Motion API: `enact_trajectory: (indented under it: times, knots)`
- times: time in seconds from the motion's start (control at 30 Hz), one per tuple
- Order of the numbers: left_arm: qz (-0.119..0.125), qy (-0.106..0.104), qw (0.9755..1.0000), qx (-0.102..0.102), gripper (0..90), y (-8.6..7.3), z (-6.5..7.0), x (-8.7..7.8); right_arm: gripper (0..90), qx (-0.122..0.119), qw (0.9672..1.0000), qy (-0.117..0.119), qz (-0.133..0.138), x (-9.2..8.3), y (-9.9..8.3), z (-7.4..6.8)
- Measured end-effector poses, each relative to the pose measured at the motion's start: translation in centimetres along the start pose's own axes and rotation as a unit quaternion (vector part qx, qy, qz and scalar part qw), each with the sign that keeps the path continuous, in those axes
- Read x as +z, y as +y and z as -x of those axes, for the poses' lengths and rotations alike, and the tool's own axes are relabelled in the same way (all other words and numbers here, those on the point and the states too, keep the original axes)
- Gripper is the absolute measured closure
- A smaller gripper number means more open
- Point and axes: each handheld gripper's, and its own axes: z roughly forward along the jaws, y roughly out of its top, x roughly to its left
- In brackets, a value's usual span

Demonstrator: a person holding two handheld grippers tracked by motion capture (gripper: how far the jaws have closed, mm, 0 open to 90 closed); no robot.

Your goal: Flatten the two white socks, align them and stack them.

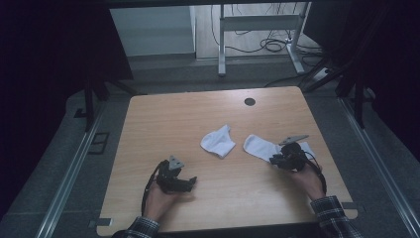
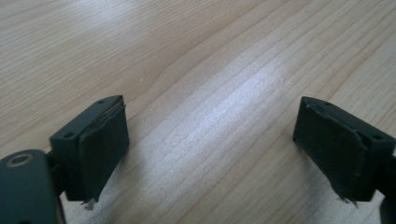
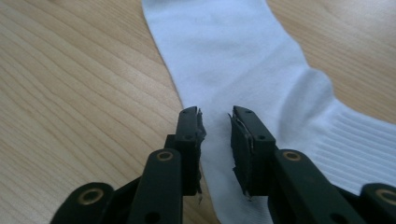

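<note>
Two white socks lie on the wooden table [image 1: 173, 114]. One sock [image 1: 218, 141] is folded near the middle. The other sock [image 1: 260, 146] lies flat to its right, and in the right gripper view this flat sock [image 3: 233, 51] runs from the far edge down under the jaws. My right gripper [image 1: 275, 159] hovers low over its near end; the right gripper's [image 3: 215, 116] jaws stand a narrow gap apart, with fabric below them and nothing pinched. My left gripper [image 1: 190, 182] rests at the front left, away from both socks; the left gripper's [image 2: 212, 140] jaws are wide open over bare wood.
A round cable hole [image 1: 250, 101] sits near the table's far edge. Beyond the table stand a white desk frame [image 1: 257, 22] and loose cables on the floor. Metal rails [image 1: 74, 163] run along both sides of the table.
</note>
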Motion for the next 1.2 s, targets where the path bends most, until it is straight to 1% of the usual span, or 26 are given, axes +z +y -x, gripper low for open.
enact_trajectory:
  times: [0.03,0.07,0.1,0.17,0.2,0.23,0.27,0.3,0.33,0.37,0.43,0.47,0.5,0.57,0.73,0.77,0.8,0.83,0.9,0.93,0.97,1.03,1.13,1.17,1.2]
  knots:
    - [-0.001,-0.006,1.0,-0.005,16.4,0.2,0.0,0.0,69.3,0.0,1.0,-0.002,0.003,-0.1,0.0,0.1]
    - [0.0,-0.011,0.9999,-0.005,18.5,0.4,0.0,0.1,68.4,-0.001,1.0,-0.005,0.008,-0.3,0.0,0.2]
    - [0.0,-0.011,0.9999,-0.005,20.2,0.4,0.0,0.1,67.4,0.001,0.9999,-0.006,0.012,-0.5,0.0,0.3]
    - [0.0,-0.015,0.9999,0.008,22.0,1.1,0.3,0.4,65.3,0.004,0.9997,-0.012,0.019,-1.0,0.0,0.6]
    - [0.0,-0.015,0.9999,0.008,23.5,1.1,0.3,0.4,64.1,0.002,0.9996,-0.017,0.023,-1.2,-0.1,0.9]
    - [0.003,-0.016,0.9997,0.018,25.7,1.8,0.6,0.5,62.4,0.004,0.9994,-0.022,0.025,-1.4,-0.1,1.0]
    - [0.007,-0.018,0.9996,0.019,28.1,2.2,0.8,0.7,61.0,0.006,0.9992,-0.028,0.027,-1.6,-0.2,1.3]
    - [0.007,-0.018,0.9996,0.019,30.3,2.2,0.8,0.7,61.0,0.006,0.9992,-0.028,0.027,-1.6,-0.2,1.3]
    - [0.012,-0.023,0.9994,0.023,32.2,2.7,0.9,0.8,58.8,0.005,0.9987,-0.042,0.028,-1.9,-0.4,1.8]
    - [0.018,-0.028,0.9991,0.027,33.3,3.8,1.1,1.2,57.6,0.007,0.9984,-0.048,0.028,-2.1,-0.5,2.1]
    - [0.024,-0.035,0.9987,0.029,36.7,4.7,1.2,1.6,55.9,0.012,0.9979,-0.057,0.028,-2.3,-0.7,2.5]
    - [0.024,-0.035,0.9987,0.029,37.1,4.7,1.2,1.6,55.9,0.012,0.9979,-0.057,0.028,-2.3,-0.7,2.5]
    - [0.027,-0.037,0.9985,0.031,38.4,5.3,1.4,2.0,53.5,0.017,0.9975,-0.064,0.025,-2.6,-1.0,3.0]
    - [0.032,-0.045,0.9979,0.034,40.7,6.8,1.7,2.9,51.6,0.022,0.9969,-0.071,0.025,-2.8,-1.2,3.3]
    - [0.037,-0.058,0.9969,0.038,44.3,8.9,2.4,4.2,46.4,0.044,0.9961,-0.073,0.024,-3.2,-1.7,4.5]
    - [0.037,-0.058,0.9969,0.038,45.0,8.9,2.4,4.2,45.9,0.048,0.9956,-0.076,0.025,-3.3,-1.8,4.6]
    - [0.038,-0.058,0.9968,0.04,45.0,9.4,2.5,4.5,45.9,0.048,0.9956,-0.076,0.025,-3.3,-1.8,4.6]
    - [0.036,-0.06,0.9965,0.045,46.3,10.2,2.9,5.1,45.0,0.053,0.995,-0.081,0.026,-3.6,-2.0,5.1]
    - [0.037,-0.063,0.9961,0.05,48.9,11.1,3.4,5.7,44.7,0.056,0.9943,-0.086,0.029,-3.8,-2.2,5.5]
    - [0.037,-0.063,0.9961,0.05,49.4,11.1,3.4,5.7,44.7,0.056,0.9943,-0.086,0.029,-3.8,-2.2,5.5]
    - [0.037,-0.07,0.9955,0.053,51.1,11.9,3.9,6.3,43.9,0.064,0.9933,-0.091,0.03,-4.1,-2.4,5.9]
    - [0.036,-0.074,0.995,0.058,52.3,12.7,4.6,7.0,44.0,0.068,0.9929,-0.094,0.027,-4.3,-2.6,6.2]
    - [0.034,-0.077,0.9942,0.066,54.3,13.7,5.5,8.0,47.5,0.074,0.9922,-0.098,0.023,-4.4,-3.0,6.8]
    - [0.034,-0.077,0.9942,0.066,55.1,13.7,5.5,8.0,48.7,0.076,0.9917,-0.1,0.025,-4.5,-3.0,7.0]
    - [0.033,-0.079,0.9943,0.064,55.6,14.0,5.8,8.3,50.7,0.078,0.9912,-0.103,0.028,-4.6,-3.1,7.1]
